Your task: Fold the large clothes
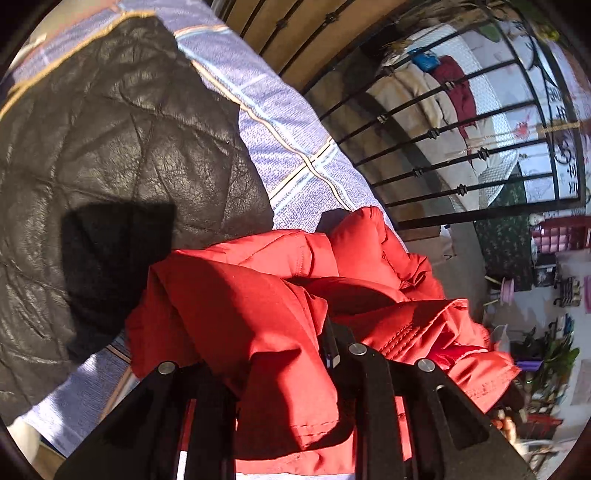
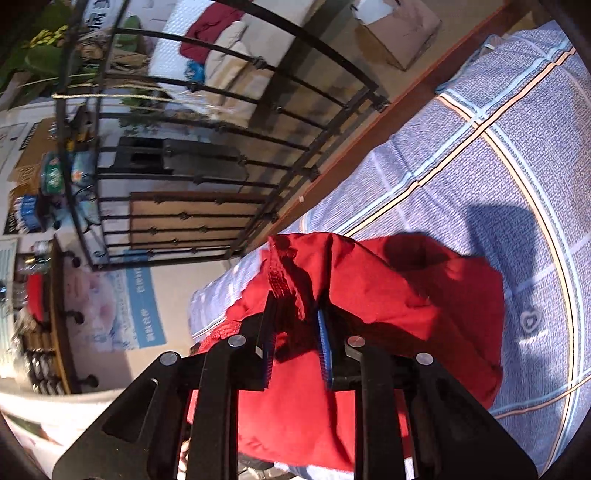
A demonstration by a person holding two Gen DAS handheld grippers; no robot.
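The red padded jacket [image 1: 280, 317] is pinched in both grippers and hangs bunched over the bed, near the edge that runs along the black iron railing [image 1: 454, 155]. In the right wrist view, the right gripper [image 2: 295, 332] has its blue-padded jaws nearly together, clamped on a ridge of the jacket's [image 2: 388, 295] fabric that stands up between them; a stitched seam runs along that ridge, straight away from the camera. In the left wrist view, the left gripper [image 1: 291, 354] is mostly buried: cloth drapes over one finger, and only the other finger's [image 1: 332, 343] edge shows, so the jaws read as drawn close on a thick fold. The jacket is too crumpled to give a clear long axis; its folds trail away from the left gripper toward the railing side. Beyond it lies a black quilted leather coat [image 1: 110, 147], spread flat on the blue checked bedsheet [image 2: 480, 184]. A cardboard box [image 2: 399, 26] sits on the floor past the bed's edge.
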